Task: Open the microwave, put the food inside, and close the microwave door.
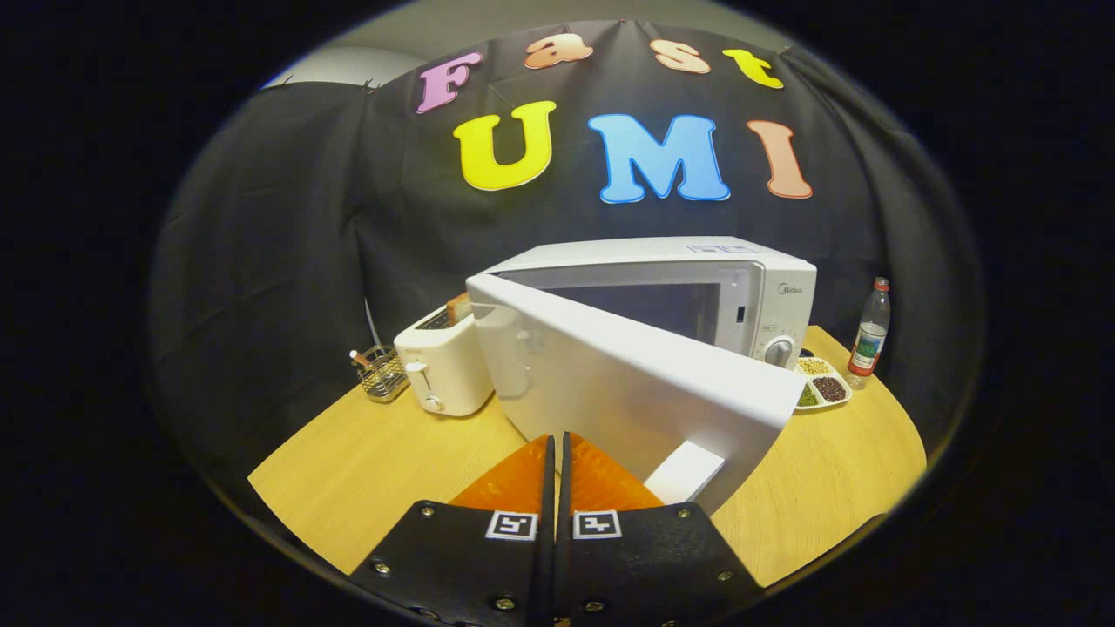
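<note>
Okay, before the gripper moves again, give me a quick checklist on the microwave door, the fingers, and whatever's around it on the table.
1. Microwave door swung open: ok, it stands well out from the microwave, just ahead of the fingers.
2. Cavity free for food: cannot tell, the door hides most of the inside.
3. Gripper ready to grasp: not ok, its fingers are closed together with nothing between them.
4. Food located: cannot tell; a sectioned dish of beans or grains sits beside the microwave, near the bottle.
5. Toaster out of the door's way: ok, it stands beyond the door's hinge side.
</note>
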A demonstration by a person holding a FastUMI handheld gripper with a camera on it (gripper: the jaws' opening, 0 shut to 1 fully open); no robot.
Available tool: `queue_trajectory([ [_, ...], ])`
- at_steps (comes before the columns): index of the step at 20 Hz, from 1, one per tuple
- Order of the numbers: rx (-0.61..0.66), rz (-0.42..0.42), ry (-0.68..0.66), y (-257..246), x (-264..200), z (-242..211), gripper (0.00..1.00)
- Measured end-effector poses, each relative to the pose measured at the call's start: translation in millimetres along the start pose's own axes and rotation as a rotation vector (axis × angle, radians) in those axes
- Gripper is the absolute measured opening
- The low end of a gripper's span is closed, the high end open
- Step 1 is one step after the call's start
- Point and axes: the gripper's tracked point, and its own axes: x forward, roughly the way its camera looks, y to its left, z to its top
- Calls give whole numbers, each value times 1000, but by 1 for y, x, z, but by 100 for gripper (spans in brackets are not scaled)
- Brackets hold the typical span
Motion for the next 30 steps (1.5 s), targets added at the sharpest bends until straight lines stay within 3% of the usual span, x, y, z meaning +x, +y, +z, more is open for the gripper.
queue_trajectory([
  [14, 78, -84, -37, -87, 67, 42, 1],
  [27, 111, -130, -84, -122, 115, 77, 1],
  [30, 67, -135, -101, -123, 116, 78, 1],
])
